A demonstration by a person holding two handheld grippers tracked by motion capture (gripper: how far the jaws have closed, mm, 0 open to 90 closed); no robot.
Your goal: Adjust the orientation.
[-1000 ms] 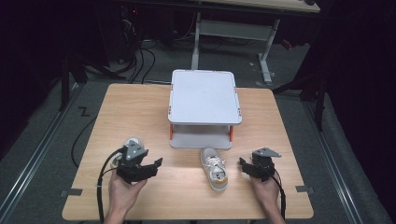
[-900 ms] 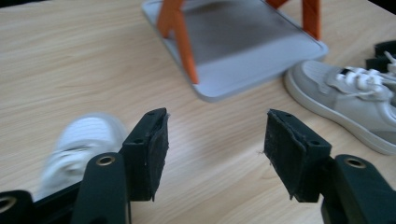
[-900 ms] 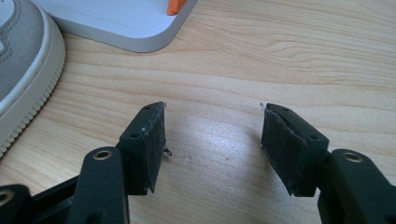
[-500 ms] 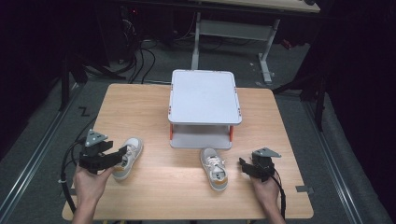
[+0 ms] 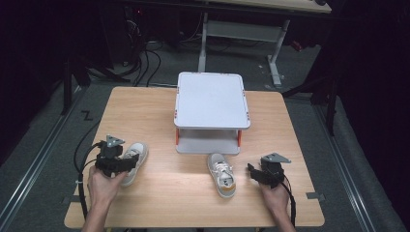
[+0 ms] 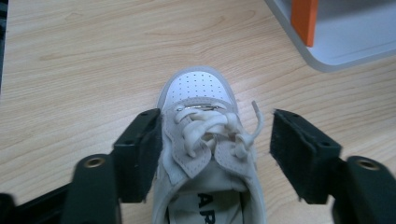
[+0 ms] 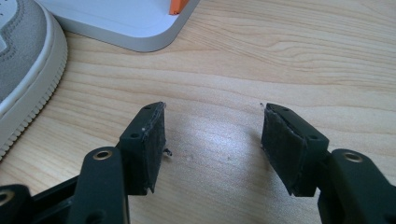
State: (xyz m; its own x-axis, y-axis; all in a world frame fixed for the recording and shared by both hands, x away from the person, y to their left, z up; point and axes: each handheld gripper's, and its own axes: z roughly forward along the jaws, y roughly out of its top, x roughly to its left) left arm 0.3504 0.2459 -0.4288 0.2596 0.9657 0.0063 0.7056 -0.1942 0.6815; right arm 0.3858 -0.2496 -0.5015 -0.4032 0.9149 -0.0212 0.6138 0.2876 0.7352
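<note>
The left shoe (image 6: 205, 154), a pale sneaker with a perforated white toe cap, soft grey suede panels and thick cream laces, lies on the wood-grain bench (image 5: 159, 111) near its left edge. Your left gripper (image 6: 215, 142) straddles it with the jaws apart, one pad against the shoe's side, the other clear. Your right gripper (image 7: 212, 140) hangs spread wide and empty over bare wood, just beside the second shoe (image 5: 222, 174) with its ribbed rubber sole, before the smooth grey two-tier stand (image 5: 211, 99).
</note>
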